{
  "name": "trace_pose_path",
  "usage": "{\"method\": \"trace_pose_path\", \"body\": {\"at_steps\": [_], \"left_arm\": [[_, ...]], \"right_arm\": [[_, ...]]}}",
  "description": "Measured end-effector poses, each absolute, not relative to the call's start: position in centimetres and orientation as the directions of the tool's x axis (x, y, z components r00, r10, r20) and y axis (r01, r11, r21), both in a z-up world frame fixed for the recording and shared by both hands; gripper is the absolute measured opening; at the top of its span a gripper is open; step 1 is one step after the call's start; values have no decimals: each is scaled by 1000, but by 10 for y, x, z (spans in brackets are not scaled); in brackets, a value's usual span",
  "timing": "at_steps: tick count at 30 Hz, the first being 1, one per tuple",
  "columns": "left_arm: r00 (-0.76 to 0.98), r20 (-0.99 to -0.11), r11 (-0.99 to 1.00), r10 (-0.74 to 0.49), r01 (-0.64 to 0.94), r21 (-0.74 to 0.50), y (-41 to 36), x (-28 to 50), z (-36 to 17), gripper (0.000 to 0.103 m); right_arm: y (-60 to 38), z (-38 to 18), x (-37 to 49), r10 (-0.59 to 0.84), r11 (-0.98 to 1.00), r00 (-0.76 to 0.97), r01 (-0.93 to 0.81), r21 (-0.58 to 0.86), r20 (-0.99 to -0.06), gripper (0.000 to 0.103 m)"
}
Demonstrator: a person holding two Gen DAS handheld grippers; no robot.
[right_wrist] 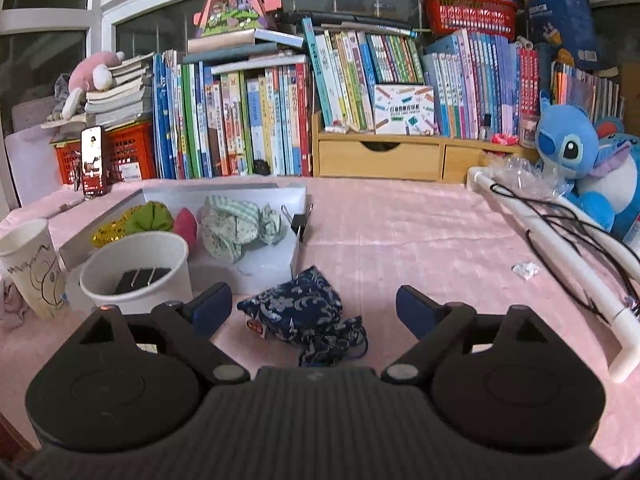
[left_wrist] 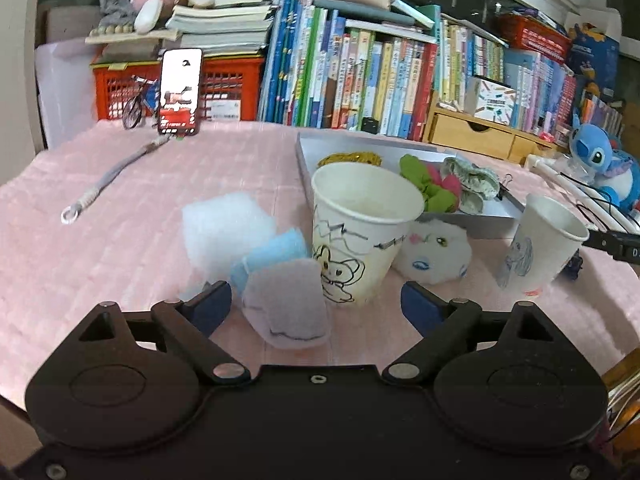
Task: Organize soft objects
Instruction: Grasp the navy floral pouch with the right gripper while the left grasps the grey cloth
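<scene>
A pink quilted cloth covers the tabletop (right_wrist: 400,232), and a wall of upright books (right_wrist: 248,120) closes off its far edge. On the far half of the tabletop lies a shallow grey tray (right_wrist: 256,264) holding a green-and-pink soft piece (right_wrist: 154,216), a gold scrunchie (right_wrist: 110,228) and a crumpled pale green striped cloth (right_wrist: 232,228); a black binder clip (right_wrist: 298,224) grips the tray's right rim.

In the left wrist view, a large paper cup with a drawn cartoon (left_wrist: 360,236) stands upright near the tray's near-left corner. To its left sit a white foam block (left_wrist: 224,232), a light blue sponge (left_wrist: 276,252) and a greyish-pink felt piece (left_wrist: 286,308), overlapping one another, the felt touching the cup's base. A white fluffy toy with a face (left_wrist: 434,254) lies just right of the cup, against the tray's near wall. A smaller paper cup (left_wrist: 540,248) stands farther right.

The left gripper (left_wrist: 316,306) has its fingers (left_wrist: 210,304) spread wide and released, grasping nothing; the felt piece and the cup's base lie between them.

In the right wrist view, a white cup holding black clips (right_wrist: 136,276) stands near left. A dark blue patterned drawstring pouch (right_wrist: 304,316) lies on the cloth just right of the tray's near-right corner. The right gripper (right_wrist: 314,306) is also wide open and empty, fingers (right_wrist: 416,306) either side of the pouch without touching it.
</scene>
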State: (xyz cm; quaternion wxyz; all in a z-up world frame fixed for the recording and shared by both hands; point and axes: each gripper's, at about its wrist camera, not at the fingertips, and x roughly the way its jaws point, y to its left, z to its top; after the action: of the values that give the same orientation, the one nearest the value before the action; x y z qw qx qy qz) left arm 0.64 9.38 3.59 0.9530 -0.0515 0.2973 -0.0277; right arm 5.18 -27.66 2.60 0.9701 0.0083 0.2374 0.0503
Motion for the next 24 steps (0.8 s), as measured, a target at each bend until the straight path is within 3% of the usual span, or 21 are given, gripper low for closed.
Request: {"method": "trace_pose_path", "body": {"at_steps": [7, 24], "left_arm": [[810, -579, 972, -90, -55, -229, 101, 14, 18, 79], [812, -582, 977, -41, -90, -194, 96, 16, 11, 63]], "right_arm": [[-274, 16, 61, 106, 994, 863, -99, 41, -493, 93], [-262, -4, 101, 105, 979, 801, -186, -79, -589, 92]]}}
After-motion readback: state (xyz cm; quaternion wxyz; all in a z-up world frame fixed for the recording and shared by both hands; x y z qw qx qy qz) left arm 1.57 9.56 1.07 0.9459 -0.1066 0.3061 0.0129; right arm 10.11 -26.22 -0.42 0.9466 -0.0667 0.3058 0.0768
